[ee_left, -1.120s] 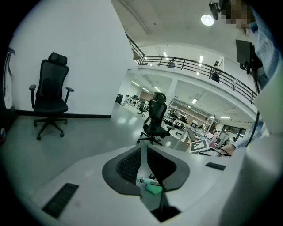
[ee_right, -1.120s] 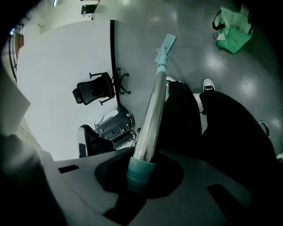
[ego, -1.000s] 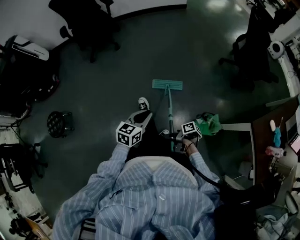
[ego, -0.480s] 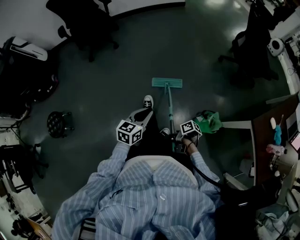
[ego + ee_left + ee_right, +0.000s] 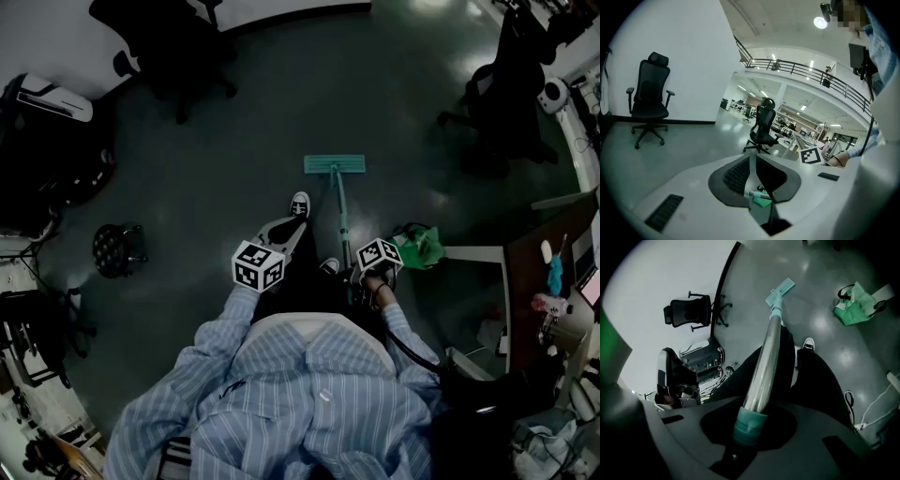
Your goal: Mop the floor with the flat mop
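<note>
- Right gripper [image 5: 753, 414]: jaws clamped tight on the flat mop [image 5: 339, 221], which has a teal rectangular head and a silver metal pole. The grip sits at the teal plastic collar [image 5: 749, 425] near the pole's upper end.
- The pole slants down and away from the person. The mop head lies flat on the dark, glossy grey-green floor [image 5: 234, 159], ahead of the feet and well apart from the furniture.
- Left gripper [image 5: 752, 163]: jaws drawn together, with only a thin slit between the black ribbed pads [image 5: 736, 174]. Nothing is held. It sits just left of the pole without touching it, and points out across the room rather than down.
- The right gripper's white marker cube [image 5: 811, 155] shows at the right of the left gripper view, level with the left jaws.
- A black-and-white sneaker [image 5: 299, 203] is planted just left of the pole, between the left gripper and the mop head.
- A crumpled bright green bag [image 5: 424, 246] lies on the floor just right of the right gripper, beside the white desk edge [image 5: 473, 251].
- A black office chair [image 5: 173, 42] stands by the white wall at upper left of the head view.
- A second black chair [image 5: 502, 103] stands at upper right.
- A small black round stool [image 5: 119, 248] stands off to the left, well apart from the mop.
- The person wears a blue-and-white striped shirt [image 5: 300, 394], with both sleeves reaching forward to the grippers.
</note>
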`<state>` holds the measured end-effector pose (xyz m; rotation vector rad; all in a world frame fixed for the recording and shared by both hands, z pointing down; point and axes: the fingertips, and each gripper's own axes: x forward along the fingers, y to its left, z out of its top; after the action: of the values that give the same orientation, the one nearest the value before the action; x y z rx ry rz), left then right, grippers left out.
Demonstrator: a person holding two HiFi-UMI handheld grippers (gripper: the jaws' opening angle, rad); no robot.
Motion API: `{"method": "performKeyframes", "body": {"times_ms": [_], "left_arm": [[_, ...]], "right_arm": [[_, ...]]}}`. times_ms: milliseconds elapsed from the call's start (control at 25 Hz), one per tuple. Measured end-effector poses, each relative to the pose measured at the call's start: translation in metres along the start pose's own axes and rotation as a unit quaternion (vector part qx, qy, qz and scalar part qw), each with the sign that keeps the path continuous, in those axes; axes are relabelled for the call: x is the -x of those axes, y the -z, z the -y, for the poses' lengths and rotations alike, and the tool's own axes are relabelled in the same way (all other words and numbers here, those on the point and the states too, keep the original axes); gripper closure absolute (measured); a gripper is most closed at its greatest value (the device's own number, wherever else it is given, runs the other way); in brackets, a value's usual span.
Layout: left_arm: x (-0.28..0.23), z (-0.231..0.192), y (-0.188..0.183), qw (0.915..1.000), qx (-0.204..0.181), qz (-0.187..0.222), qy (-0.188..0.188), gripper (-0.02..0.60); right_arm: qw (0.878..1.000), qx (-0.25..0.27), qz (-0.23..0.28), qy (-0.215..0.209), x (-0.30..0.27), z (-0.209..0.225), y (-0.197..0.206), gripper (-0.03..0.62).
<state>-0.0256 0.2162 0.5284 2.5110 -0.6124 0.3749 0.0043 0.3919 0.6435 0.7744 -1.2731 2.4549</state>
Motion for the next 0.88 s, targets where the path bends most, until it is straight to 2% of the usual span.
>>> {"method": "performKeyframes", "body": {"times_ms": [160,520,880], "left_arm": [[-0.003,-0.013,-0.006,1.0000,0.005,0.000,-0.005,0.537],[-0.022,-0.047,-0.025,0.9992,0.040,-0.002,-0.008,0.537],[-0.057,-0.105,-0.062,0.9980,0.061,-0.007,-0.013,0.537]], "right_arm": [[1.000,0.002,0.000,0.007,0.004,-0.005,-0.015,0.542],[0.998,0.025,-0.020,0.063,0.017,-0.015,-0.057,0.542],[0.997,0.024,-0.020,0.067,0.035,-0.055,-0.133,0.542]]}}
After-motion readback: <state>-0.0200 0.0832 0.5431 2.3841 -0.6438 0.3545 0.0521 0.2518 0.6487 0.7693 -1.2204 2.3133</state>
